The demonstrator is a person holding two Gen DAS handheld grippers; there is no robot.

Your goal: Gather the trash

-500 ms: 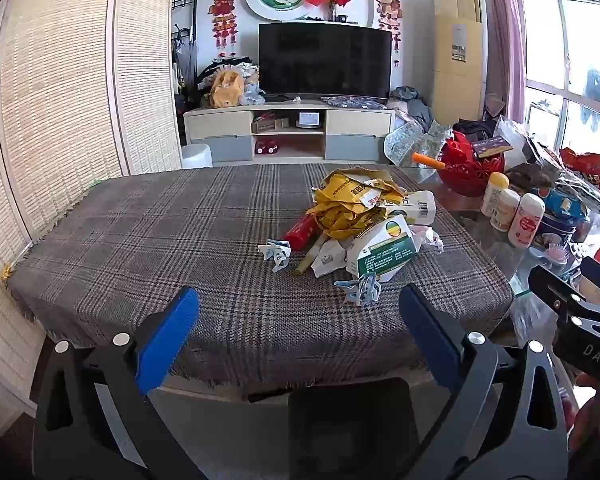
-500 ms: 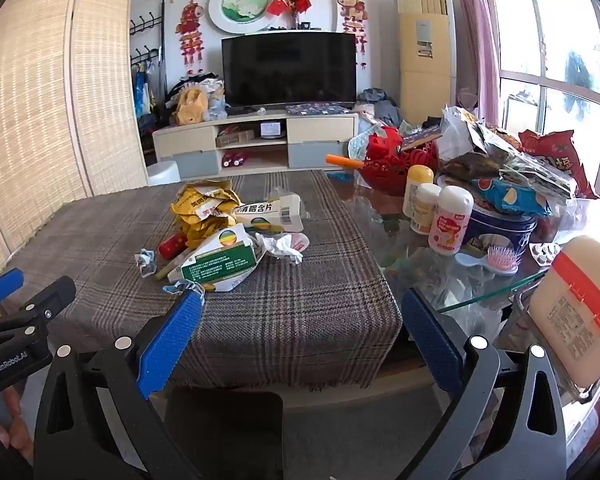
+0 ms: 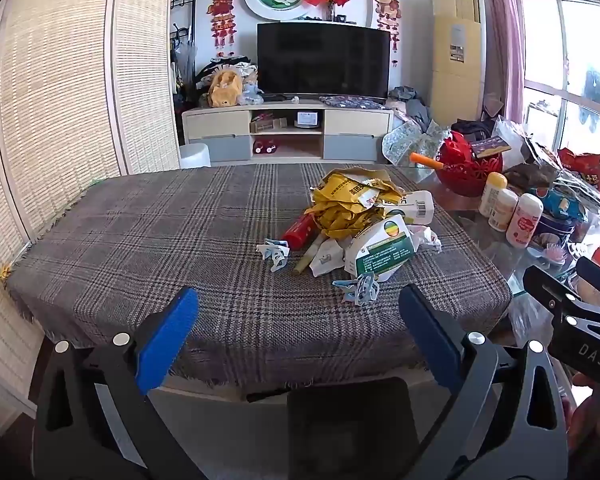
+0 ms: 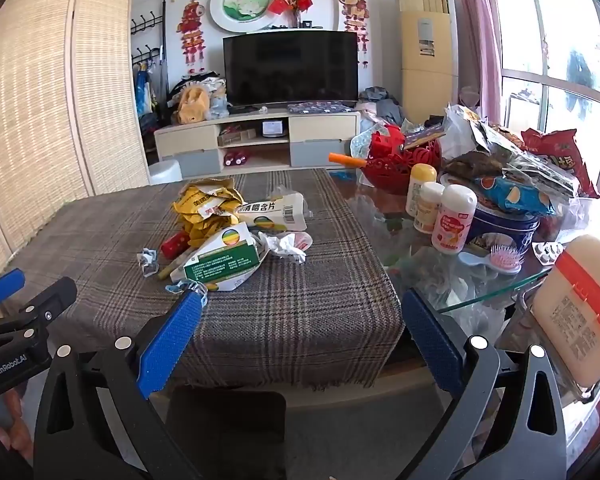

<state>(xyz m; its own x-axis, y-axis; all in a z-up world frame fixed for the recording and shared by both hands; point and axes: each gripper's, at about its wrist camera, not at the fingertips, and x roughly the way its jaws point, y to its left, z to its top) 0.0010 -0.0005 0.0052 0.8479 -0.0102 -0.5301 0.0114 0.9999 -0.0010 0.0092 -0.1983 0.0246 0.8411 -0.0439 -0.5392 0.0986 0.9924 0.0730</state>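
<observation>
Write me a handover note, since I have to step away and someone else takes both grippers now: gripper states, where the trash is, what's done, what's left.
Left gripper: jaws open, empty, hovering short of the table's near edge.
Right gripper: jaws open, empty, also at the near edge.
Trash lies in one heap on the grey plaid tablecloth: crumpled yellow paper bags, green-and-white medicine box, long white carton with barcode, red tube, crumpled white tissue, small blue-white wrapper scraps.
Done: nothing picked up yet.
Left: the whole heap. No bin is visible in either view.
</observation>
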